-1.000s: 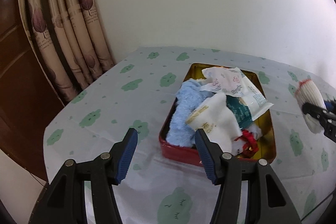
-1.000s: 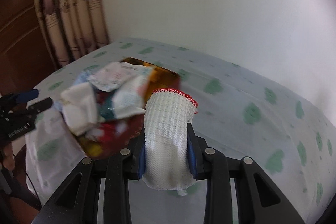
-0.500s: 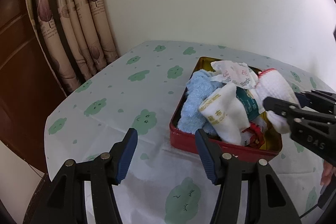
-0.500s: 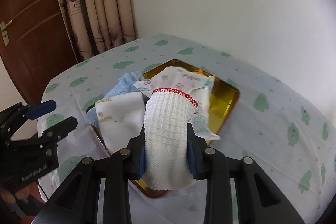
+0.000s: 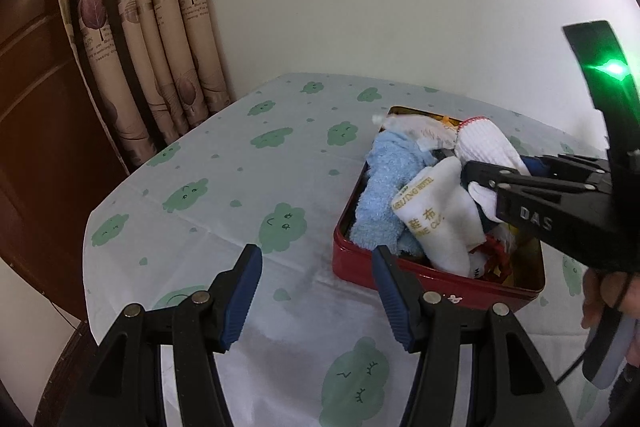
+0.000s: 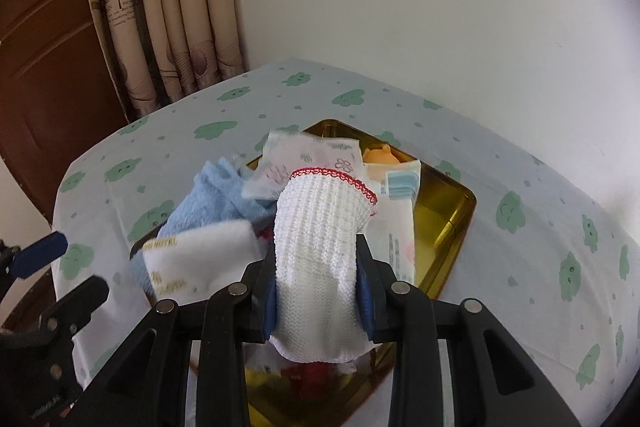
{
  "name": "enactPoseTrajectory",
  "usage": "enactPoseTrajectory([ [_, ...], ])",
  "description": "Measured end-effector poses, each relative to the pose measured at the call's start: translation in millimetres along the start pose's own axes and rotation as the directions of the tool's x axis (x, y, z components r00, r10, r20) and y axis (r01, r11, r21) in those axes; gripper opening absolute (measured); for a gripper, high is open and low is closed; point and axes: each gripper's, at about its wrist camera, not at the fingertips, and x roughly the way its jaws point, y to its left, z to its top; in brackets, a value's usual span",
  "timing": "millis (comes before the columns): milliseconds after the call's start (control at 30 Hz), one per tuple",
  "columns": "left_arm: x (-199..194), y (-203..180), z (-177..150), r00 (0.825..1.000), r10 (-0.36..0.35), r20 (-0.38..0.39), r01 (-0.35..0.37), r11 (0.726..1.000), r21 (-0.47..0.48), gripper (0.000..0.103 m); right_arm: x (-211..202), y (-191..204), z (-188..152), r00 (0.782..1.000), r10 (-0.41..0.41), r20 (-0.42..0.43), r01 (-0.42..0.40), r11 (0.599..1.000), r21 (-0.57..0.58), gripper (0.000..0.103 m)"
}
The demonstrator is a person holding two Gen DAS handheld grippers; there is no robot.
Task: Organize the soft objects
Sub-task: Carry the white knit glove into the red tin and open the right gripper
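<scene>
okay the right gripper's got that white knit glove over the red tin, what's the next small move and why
Probably lower a little and open the jaws. The right gripper clamps the white knit glove directly above the piled red tin, so releasing should drop it inside.

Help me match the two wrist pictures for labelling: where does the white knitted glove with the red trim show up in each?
Left wrist view: white knitted glove right of centre, over the red tin, clamped by the right gripper.
Right wrist view: glove bottom centre, between the jaws.
Shared landmark: light blue fluffy cloth in the tin.
</scene>
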Motion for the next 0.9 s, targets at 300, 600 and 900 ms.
enactPoseTrajectory([
  [300, 2.0, 4.0, 0.0, 1.000, -0.001, -0.004, 0.001, 1.000, -0.021, 0.058, -3.7, 1.7, 1.2, 1.000, 0.005, 0.014, -0.005, 1.000, 0.029, 0.044],
  [600, 1.8, 3.3, -1.3, 1.000, 0.007, 0.001, -0.007, 1.000, -0.015, 0.058, -28.8, 10.5, -2.1, 0.999, -0.011, 0.047, 0.010, 1.000, 0.015, 0.076],
  [900, -1.1, 4.0, -2.0, 1.000, 0.019, 0.014, -0.018, 1.000, -0.022, 0.058, -59.1, 6.5, -21.7, 0.998, -0.039, 0.056, 0.035, 0.997, 0.075, 0.094],
])
